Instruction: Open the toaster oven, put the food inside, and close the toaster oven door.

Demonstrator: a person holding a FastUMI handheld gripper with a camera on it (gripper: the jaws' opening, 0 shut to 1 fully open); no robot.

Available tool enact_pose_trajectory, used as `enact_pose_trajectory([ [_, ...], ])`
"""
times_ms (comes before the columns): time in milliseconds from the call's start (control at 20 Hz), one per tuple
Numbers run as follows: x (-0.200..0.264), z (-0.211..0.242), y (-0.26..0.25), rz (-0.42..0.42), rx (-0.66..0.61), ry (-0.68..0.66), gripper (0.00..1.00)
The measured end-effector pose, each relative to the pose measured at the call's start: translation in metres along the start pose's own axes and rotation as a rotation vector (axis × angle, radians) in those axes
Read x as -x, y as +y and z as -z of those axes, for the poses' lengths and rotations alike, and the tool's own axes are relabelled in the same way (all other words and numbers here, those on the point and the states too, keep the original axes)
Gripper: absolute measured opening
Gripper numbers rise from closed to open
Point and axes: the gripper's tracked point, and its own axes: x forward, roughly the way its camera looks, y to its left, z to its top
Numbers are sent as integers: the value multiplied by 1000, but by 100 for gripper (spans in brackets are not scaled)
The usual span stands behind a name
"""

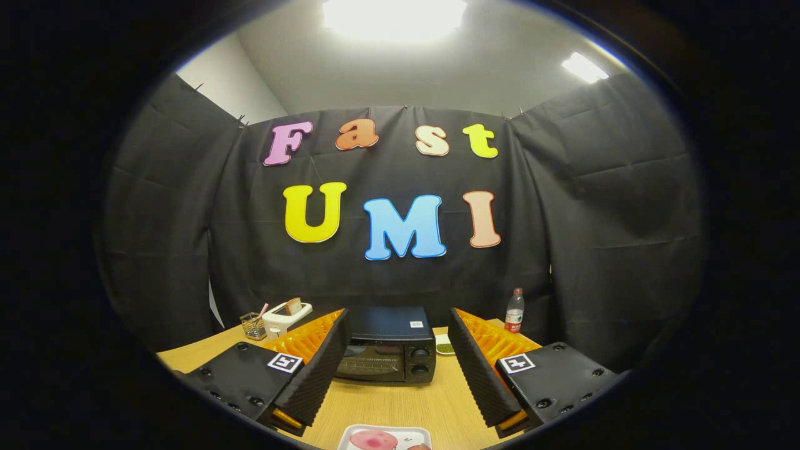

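A black toaster oven (389, 344) stands on the wooden table (400, 403) beyond my fingers, its glass door shut and two knobs on its right side. Close below my fingers lies a white tray (350, 434) holding pink food (373, 440). My gripper (400, 362) hangs open above the table, between the tray and the oven, with nothing between its black ribbed pads (315, 375).
A white toaster (285, 317) with a bread slice and a small wire basket (252, 325) stand at the back left. A plastic bottle (514, 310) stands at the back right. A small dish of green stuff (444, 347) sits right of the oven.
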Motion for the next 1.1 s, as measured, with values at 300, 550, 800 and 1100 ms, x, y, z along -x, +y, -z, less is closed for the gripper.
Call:
enact_pose_trajectory([
  [300, -32, 1, 23, -24, -9, 2, 98],
  [550, -61, 9, 51, -63, -10, 17, 98],
  [800, -93, 20, 76, -97, -8, 33, 99],
  [1100, -130, 44, 99, -113, -15, 72, 99],
])
